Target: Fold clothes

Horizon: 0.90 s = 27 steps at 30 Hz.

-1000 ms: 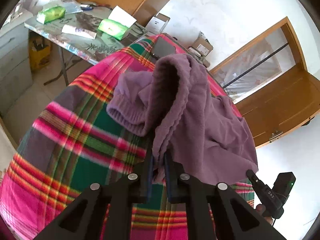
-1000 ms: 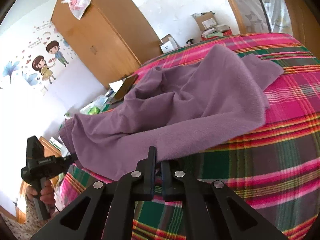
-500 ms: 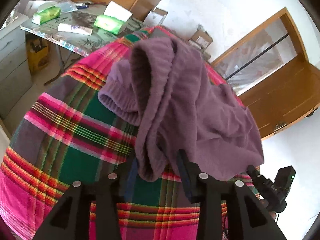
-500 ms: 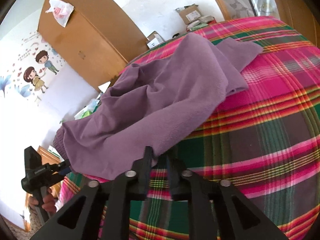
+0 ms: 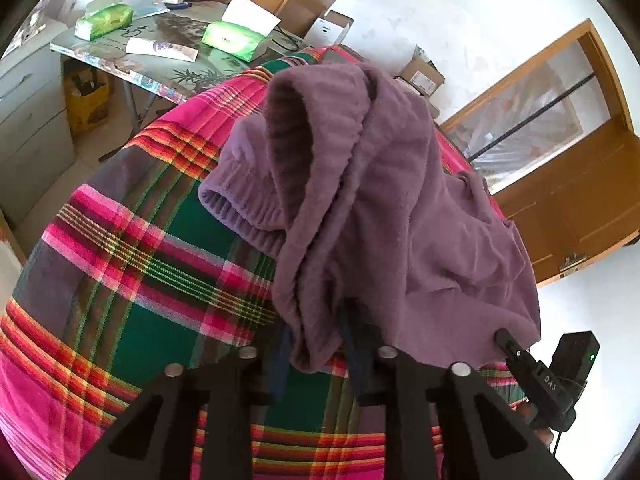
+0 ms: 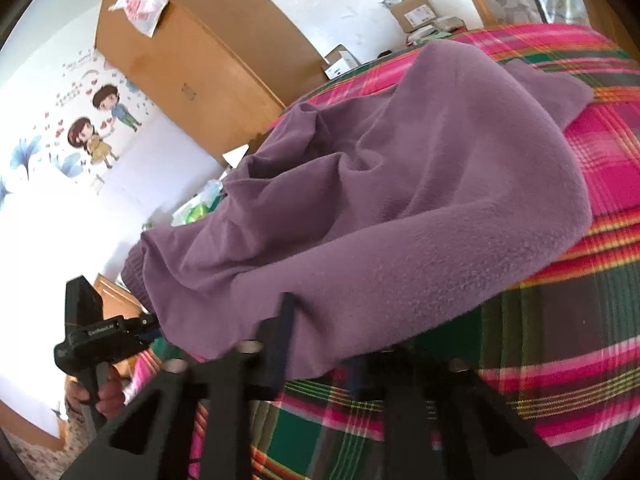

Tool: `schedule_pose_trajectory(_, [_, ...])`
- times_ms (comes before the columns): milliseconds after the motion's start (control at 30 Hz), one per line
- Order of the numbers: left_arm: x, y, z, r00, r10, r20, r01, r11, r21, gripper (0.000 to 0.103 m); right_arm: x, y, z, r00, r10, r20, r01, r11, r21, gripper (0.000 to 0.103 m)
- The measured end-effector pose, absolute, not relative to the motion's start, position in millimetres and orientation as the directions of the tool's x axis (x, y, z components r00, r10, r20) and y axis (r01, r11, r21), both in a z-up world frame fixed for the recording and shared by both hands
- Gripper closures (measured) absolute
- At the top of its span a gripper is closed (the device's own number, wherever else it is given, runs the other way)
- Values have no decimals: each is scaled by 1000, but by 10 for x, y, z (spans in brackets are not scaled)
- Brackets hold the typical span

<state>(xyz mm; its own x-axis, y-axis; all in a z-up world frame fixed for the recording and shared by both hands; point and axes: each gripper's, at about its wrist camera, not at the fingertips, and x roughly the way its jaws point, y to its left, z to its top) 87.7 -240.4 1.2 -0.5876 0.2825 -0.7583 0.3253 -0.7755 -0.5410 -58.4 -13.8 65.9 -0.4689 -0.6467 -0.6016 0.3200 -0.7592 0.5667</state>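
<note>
A purple fleece garment (image 5: 380, 200) lies bunched on a bed under a pink, green and grey plaid cover (image 5: 140, 260). Its ribbed waistband stands up in a hump. My left gripper (image 5: 316, 344) has a thick hanging fold of the garment filling the gap between its closing jaws, and both pads touch it. In the right wrist view the garment (image 6: 400, 200) spreads over the plaid cover (image 6: 560, 360). My right gripper (image 6: 320, 344) is closing with the near hem threaded loosely between jaws that stand apart. Each view shows the other gripper at the garment's edge: the right one (image 5: 548, 384) and the left one (image 6: 104, 332).
A table (image 5: 160, 68) with green tissue packs (image 5: 228, 38) stands beyond the bed's far left corner. Grey drawers (image 5: 24, 120) are at the left. Cardboard boxes (image 5: 420, 72) sit by the white wall. A wooden door (image 5: 560, 184) is at the right, a wardrobe (image 6: 192, 68) behind.
Both grippers, shut on the garment a second ago, opened. The left one spread wide and has narrowed onto a thicker fold. The right one dipped toward the bed, its jaws wider than before.
</note>
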Motion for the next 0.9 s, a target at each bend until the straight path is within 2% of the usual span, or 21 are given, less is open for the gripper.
schedule_pose_trajectory(33, [884,-2413,18,-587,291,-756,322,-772,-548,90,-568,-137,680,-474,-645,-600,325,-761,561,95])
schedule_pose_trajectory(133, [921,-2432,60,-588,300,-751,307,-776,-550,91,-501,-97,783,-504,-637,-583,336,-766,547,99])
schedule_pose_trajectory(533, [1219,-2683,283,-642,378,-666,259,-711,-654,93,-99,20,1183,-568,-636,-523,385,-766,514,100])
schedule_pose_trajectory(900, [1550,-2739,380,-668,393,-632,239,-691,-682,93,361,147,1327,-605,-626,-492,376,-770,516,100])
